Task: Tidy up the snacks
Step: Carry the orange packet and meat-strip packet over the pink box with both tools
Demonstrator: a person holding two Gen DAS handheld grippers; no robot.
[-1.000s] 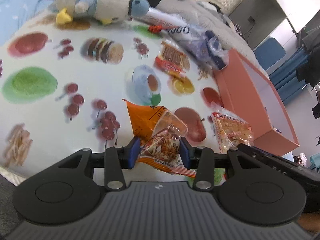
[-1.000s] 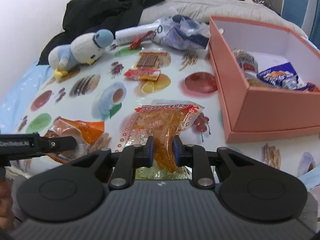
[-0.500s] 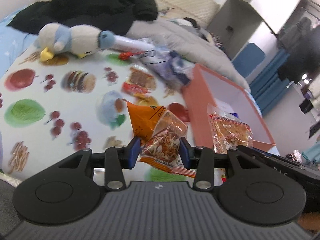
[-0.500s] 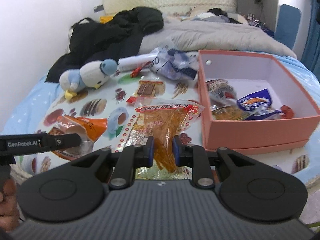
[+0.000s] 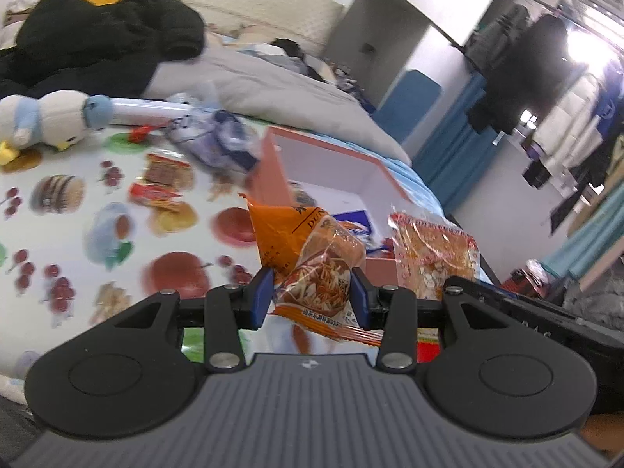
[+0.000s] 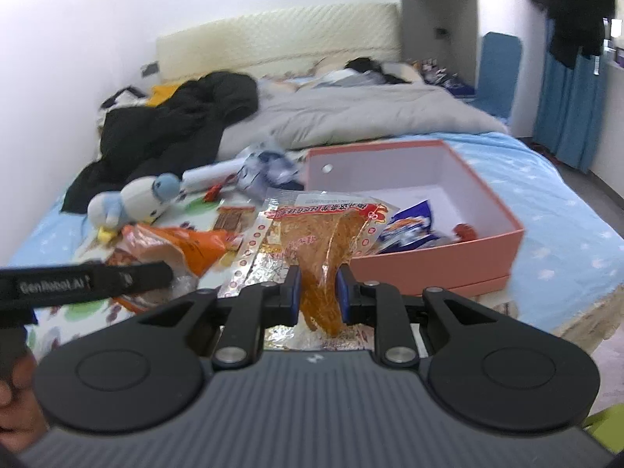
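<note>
The left gripper (image 5: 312,296) pinches an orange snack bag (image 5: 308,261) at centre frame, while the right gripper (image 6: 319,298) clamps a clear red-trimmed snack pack (image 6: 316,234) beside the pink box (image 6: 448,261)

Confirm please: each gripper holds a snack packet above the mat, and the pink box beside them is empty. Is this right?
Not quite. The pink box is not empty: the right wrist view shows a blue snack packet and other wrappers inside. The rest holds: the left gripper holds the orange snack packet, and the right gripper holds the clear red-edged snack packet.
</note>
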